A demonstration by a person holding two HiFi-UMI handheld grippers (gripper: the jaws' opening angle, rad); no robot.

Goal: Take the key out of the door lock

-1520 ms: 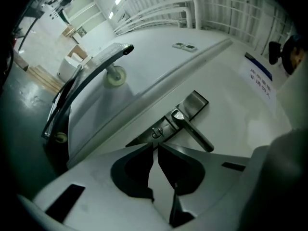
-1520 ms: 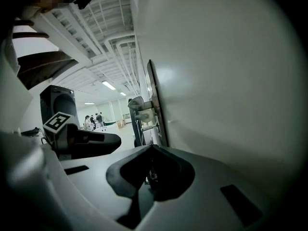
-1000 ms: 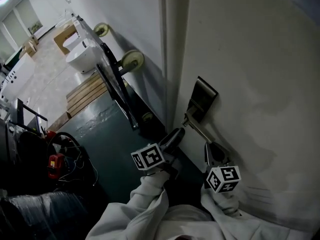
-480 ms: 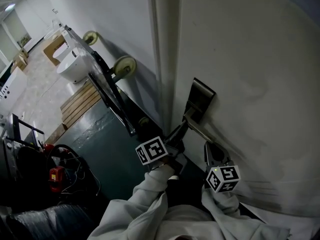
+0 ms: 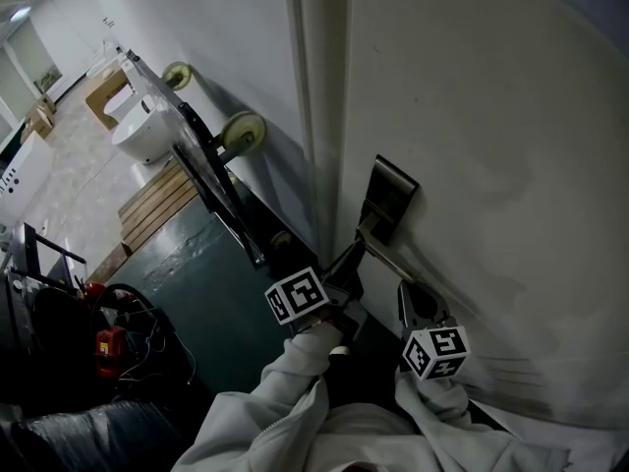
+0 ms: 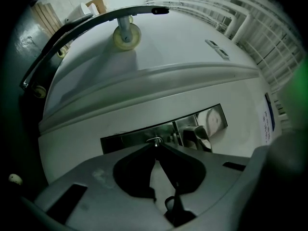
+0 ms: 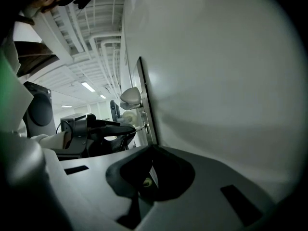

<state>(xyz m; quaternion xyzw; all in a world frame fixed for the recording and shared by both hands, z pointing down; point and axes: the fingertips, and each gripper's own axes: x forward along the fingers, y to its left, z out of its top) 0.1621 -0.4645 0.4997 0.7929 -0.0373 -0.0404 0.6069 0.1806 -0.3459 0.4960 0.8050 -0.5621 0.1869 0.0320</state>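
Now, with the left hand-held gripper [image 6: 155,145] just closing and clenched on the key [image 6: 154,140] — seated in the lock plate [image 6: 125,138] beside the handle [image 6: 198,136] — pull straight out, no twisting. Hard to judge the keyhole itself; right hand-held gripper [image 7: 151,149] clenched empty, by the door [image 7: 216,81].

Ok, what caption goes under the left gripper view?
The left gripper has just closed its jaws on the small key in the metal lock plate of the door.

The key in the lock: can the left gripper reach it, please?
Likely yes: the left gripper is at the lock plate; its jaws have just been closing onto the key; nothing blocks it.
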